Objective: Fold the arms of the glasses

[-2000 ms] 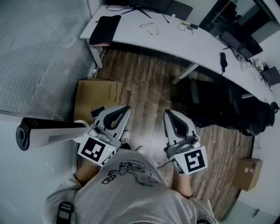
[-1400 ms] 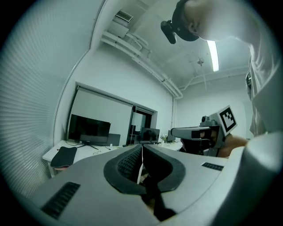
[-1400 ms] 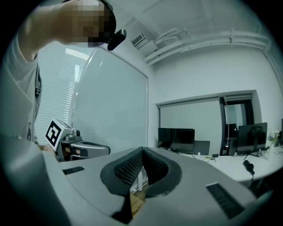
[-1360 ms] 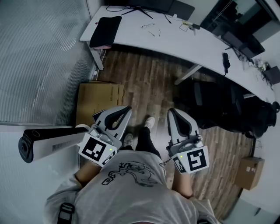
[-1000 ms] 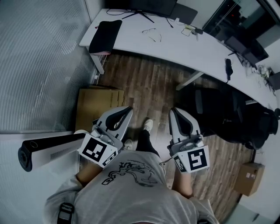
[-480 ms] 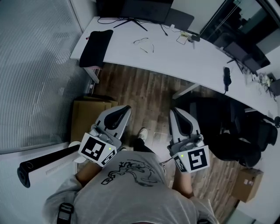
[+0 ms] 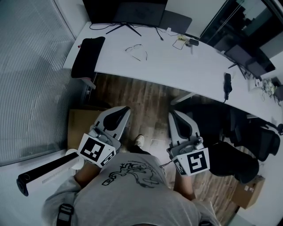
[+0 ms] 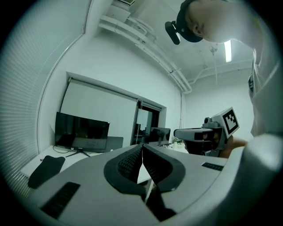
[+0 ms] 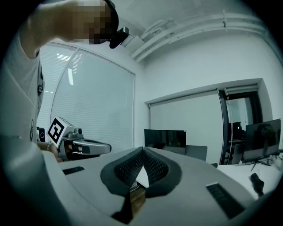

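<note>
The glasses (image 7: 134, 48) lie on the white desk (image 7: 177, 62), towards its left end. Their arms look spread out rather than folded, though the frame is thin and small in the head view. Just behind them stand the splayed feet of a dark monitor (image 7: 128, 9). To their left, apart from them, a black pad (image 7: 85, 57) lies at the desk's end. Further right along the back edge are a grey laptop-like slab (image 7: 176, 22) and a small tangle of cables (image 7: 182, 42). A slim black object (image 7: 227, 83) rests well off to the right.

Both grippers are held low by the person's body, well apart from the glasses, and point towards the desk. The left gripper (image 7: 122, 110) has its jaws together with the ribbed pads meeting at the tips and nothing between them. The right gripper (image 7: 174, 115) is likewise closed and empty. Between the grippers and the glasses lie the wood floor (image 7: 141, 95) and the desk's front edge. A shoe (image 7: 139, 140) shows between the two grippers.

A cardboard box (image 7: 76, 126) sits on the floor under the left gripper, with its flaps shut so its contents cannot be seen. A second box (image 7: 244, 194) stands at the lower right, also closed. A white tower unit (image 7: 44, 170) lies at the lower left, by the blinds (image 7: 31, 75). Black office chairs (image 7: 241, 132) crowd the floor on the right.
</note>
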